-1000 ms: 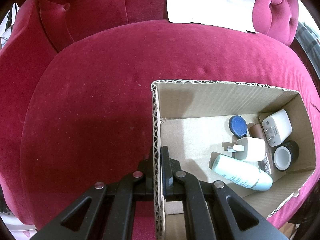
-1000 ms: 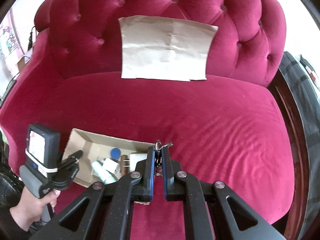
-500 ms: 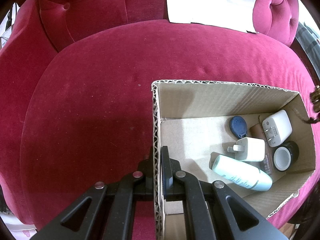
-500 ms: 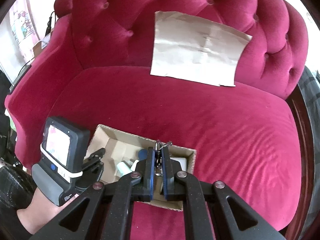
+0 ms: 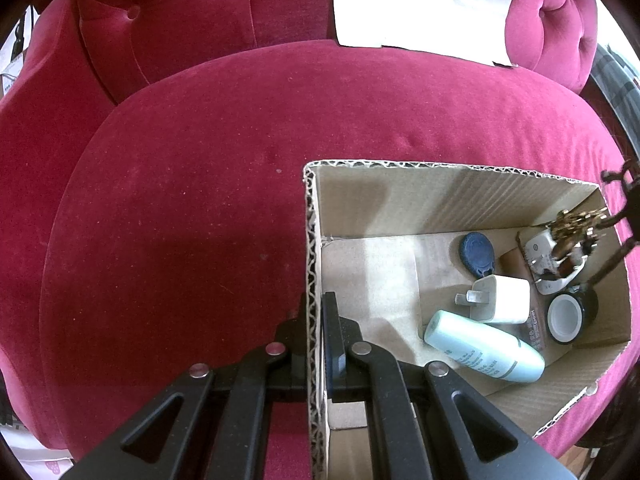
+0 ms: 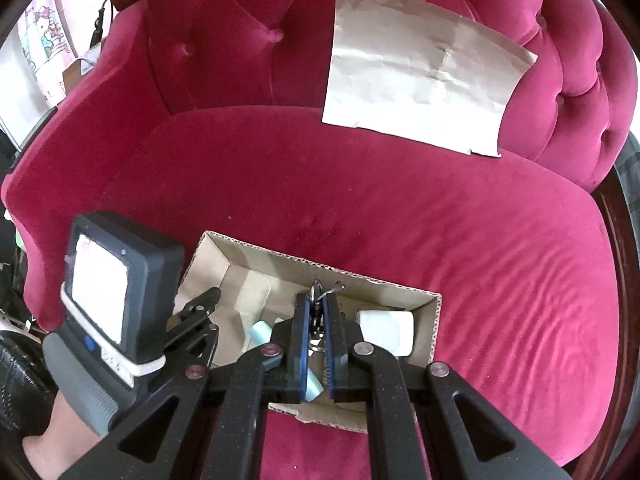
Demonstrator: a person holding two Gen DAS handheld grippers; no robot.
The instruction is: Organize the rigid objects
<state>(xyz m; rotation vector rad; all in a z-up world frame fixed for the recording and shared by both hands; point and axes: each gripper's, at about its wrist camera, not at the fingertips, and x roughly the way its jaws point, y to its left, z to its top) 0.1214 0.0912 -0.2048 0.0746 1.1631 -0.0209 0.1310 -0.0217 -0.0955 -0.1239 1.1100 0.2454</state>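
Left gripper: jaws pinched on the left wall of the cardboard box, one finger inside, one outside.

Right gripper: jaws closed on a metal keyring, its clasp poking above the fingertips; held over the box interior. In the left wrist view the keyring hangs over the far right corner of the box.

Box contents, nearest first:
- pale green bottle, lying on its side;
- black tape roll, at the right wall;
- white charger cube, prongs to the left, touching the bottle;
- white plug adapter, partly hidden behind the keyring;
- blue oval fob, near the back wall.

The box rests on the seat of a red velvet sofa.

Farthest: creased brown paper sheet, leaning on the tufted backrest.
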